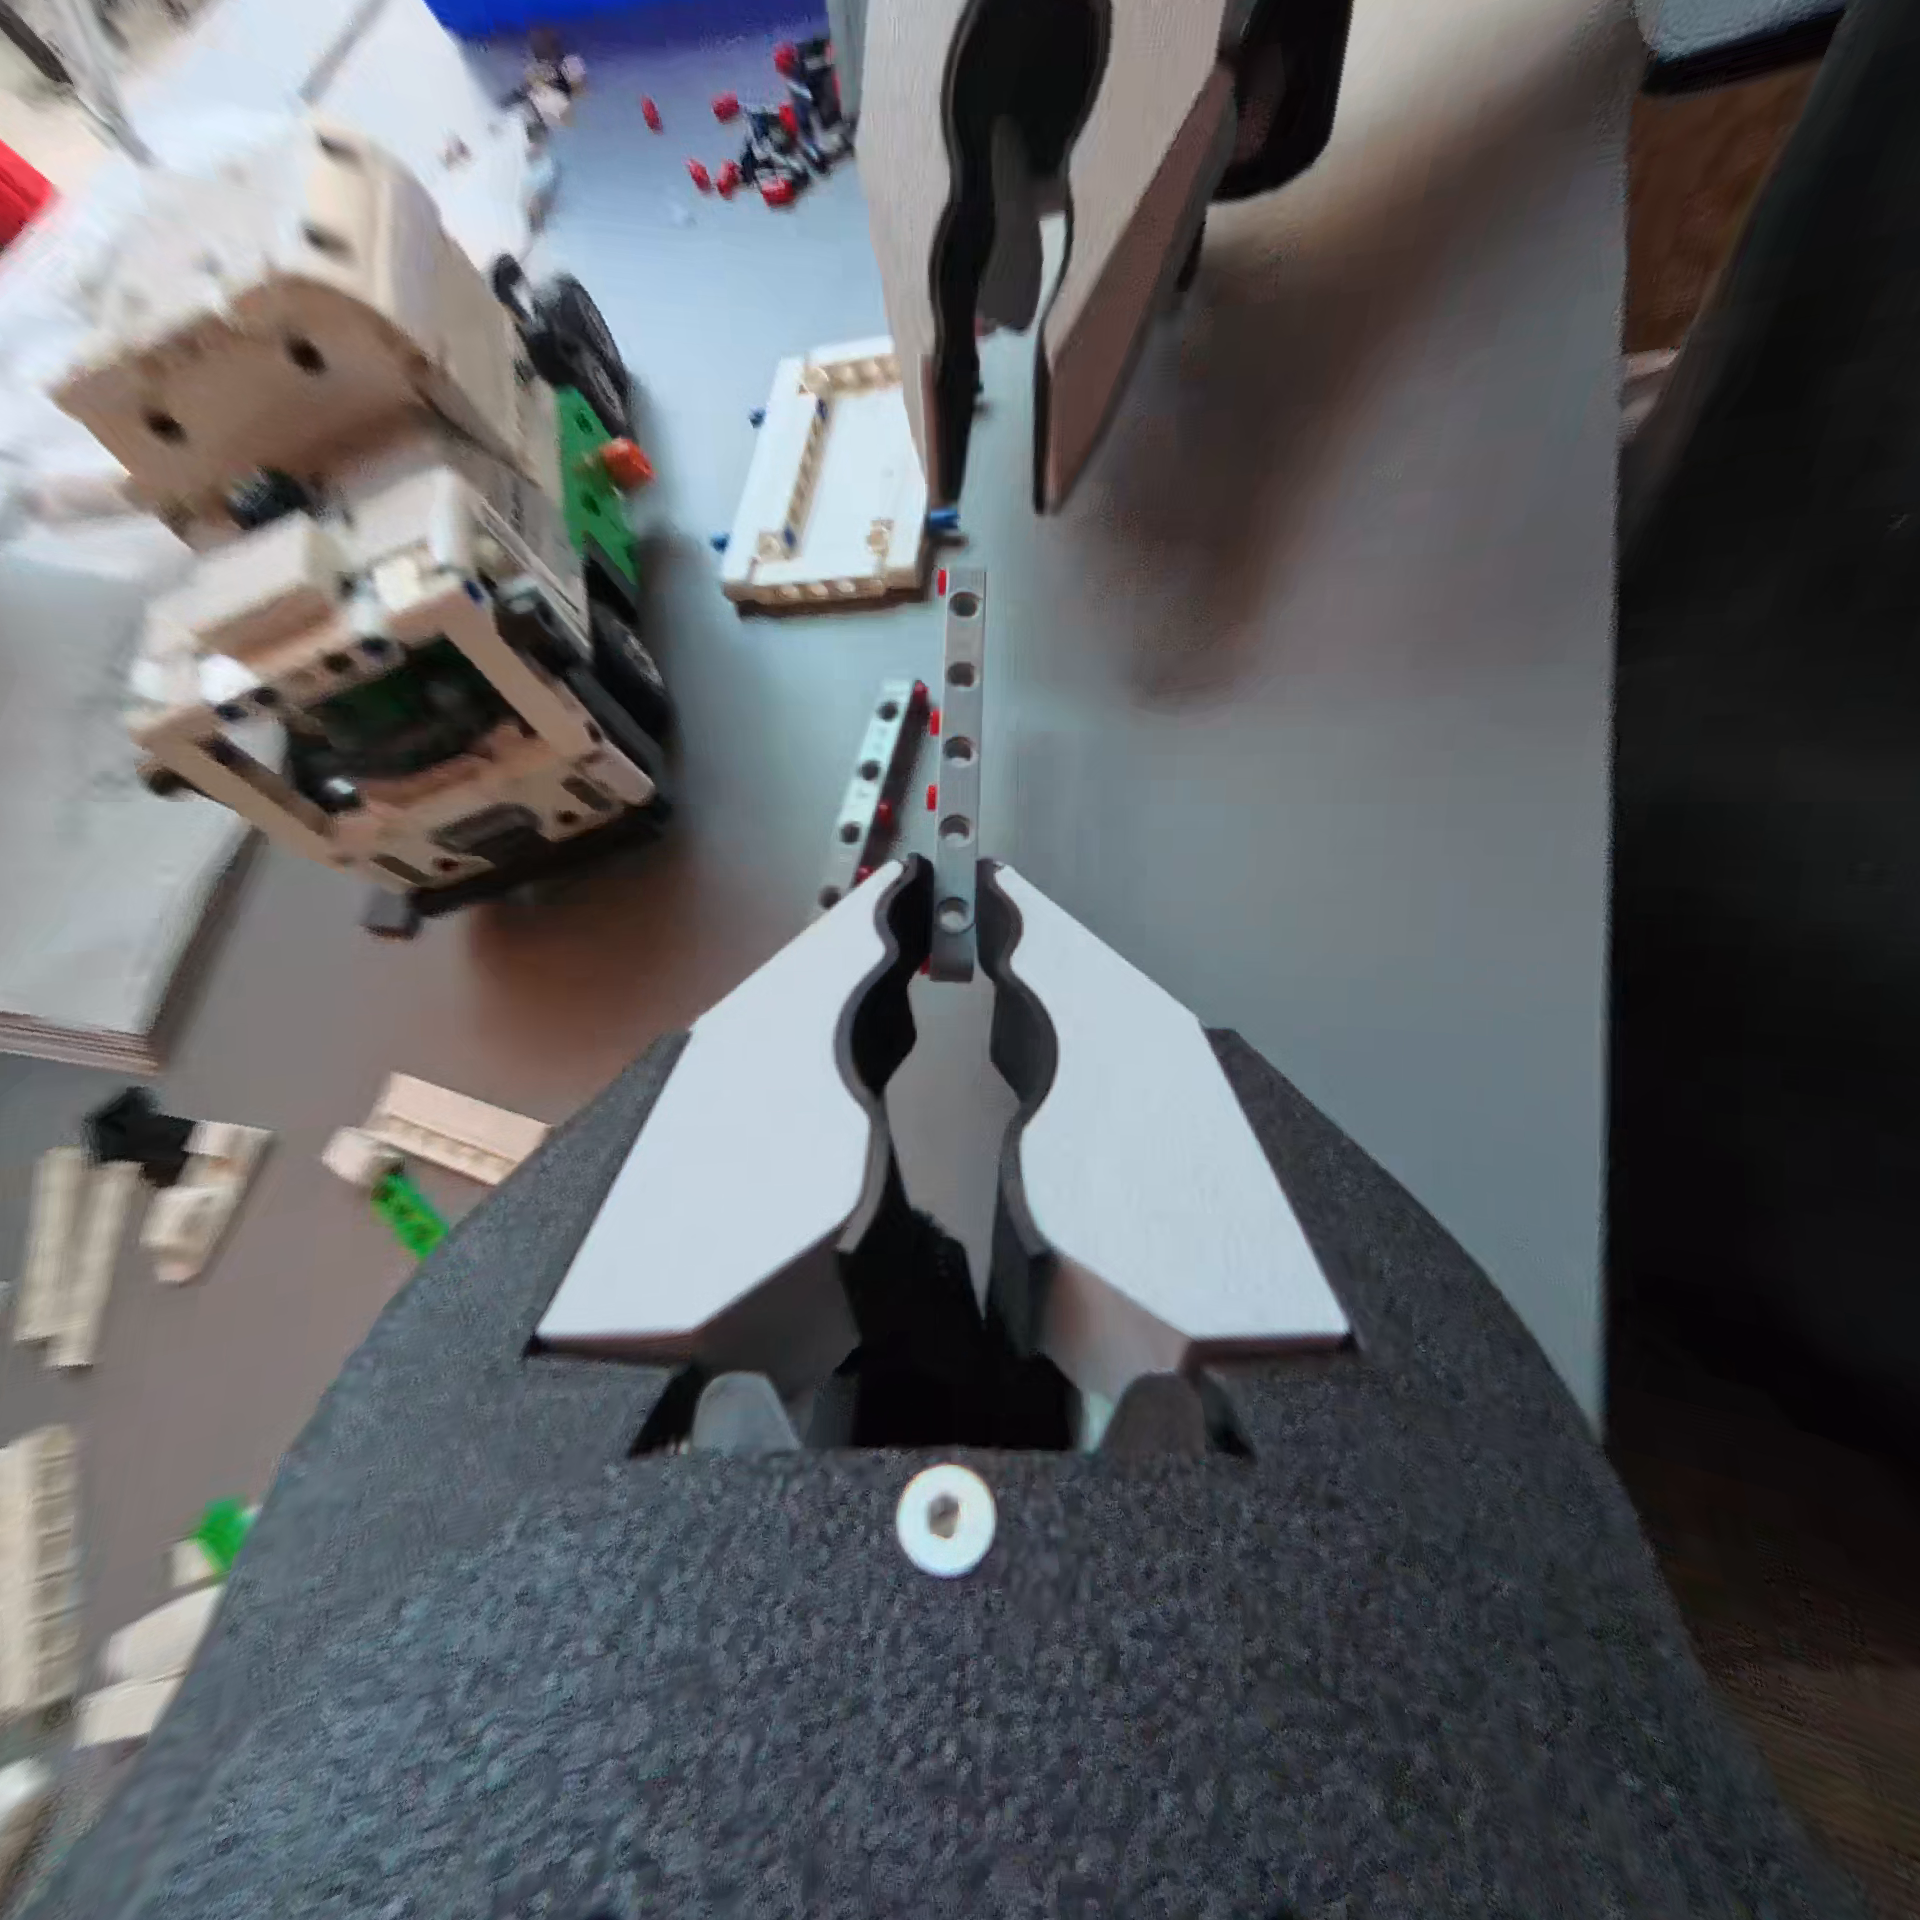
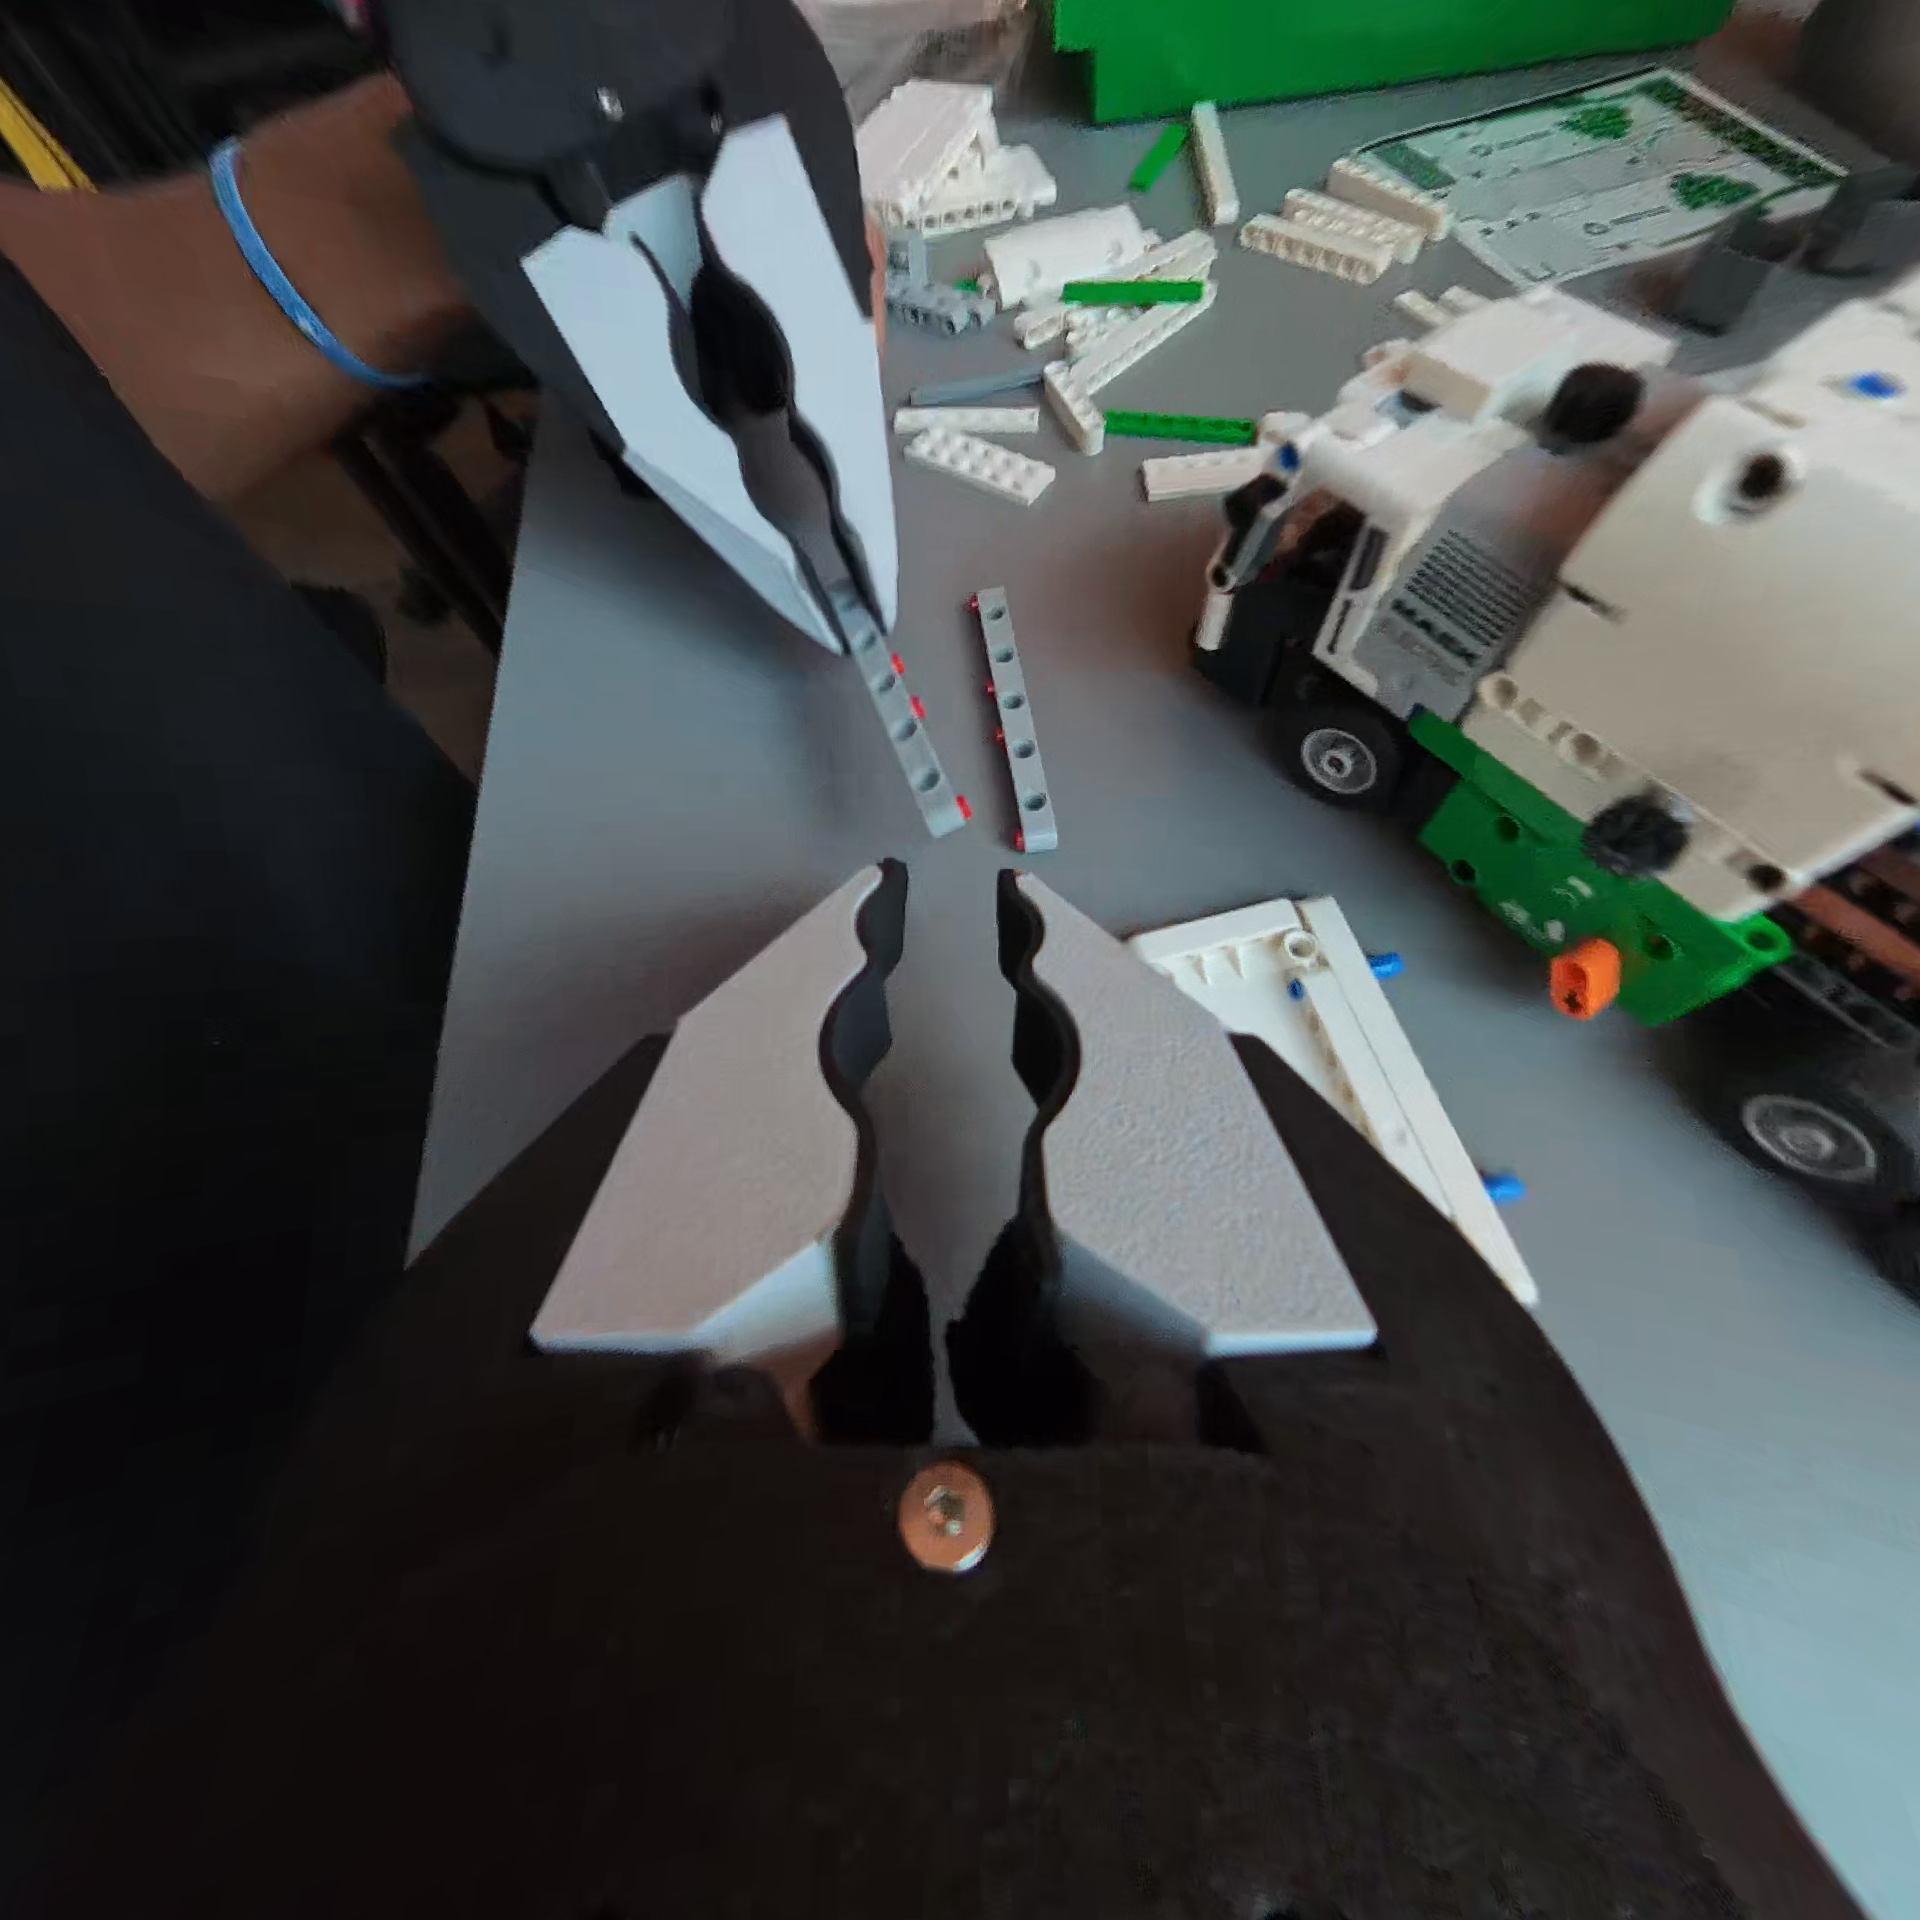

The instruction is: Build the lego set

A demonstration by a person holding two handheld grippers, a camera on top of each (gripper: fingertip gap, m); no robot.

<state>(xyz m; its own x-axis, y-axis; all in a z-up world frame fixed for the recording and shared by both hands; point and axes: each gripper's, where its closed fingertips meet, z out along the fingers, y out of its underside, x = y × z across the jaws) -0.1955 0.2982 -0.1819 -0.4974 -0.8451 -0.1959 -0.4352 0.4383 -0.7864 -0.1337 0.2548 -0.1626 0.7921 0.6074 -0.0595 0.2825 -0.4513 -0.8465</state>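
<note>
Left gripper (image 1: 951, 868) clamped on one end of a grey holed Lego beam with red pins (image 1: 961, 769); right gripper (image 2: 951, 883) parted, holding nothing.

The held beam angles down over the grey tabletop (image 2: 665, 831). A second grey holed beam with red pins (image 2: 1016, 722) lies flat just beside it, apart. A white panel sub-assembly with blue pins (image 2: 1340, 1039) lies near the right gripper. The white-and-green Lego truck (image 2: 1621, 623) stands on the far side, well apart. Loose white and green beams (image 2: 1091, 343) lie scattered beyond, near a green box (image 2: 1351, 52); its contents cannot be seen. A printed sheet (image 2: 1590, 166) lies beside it.
</note>
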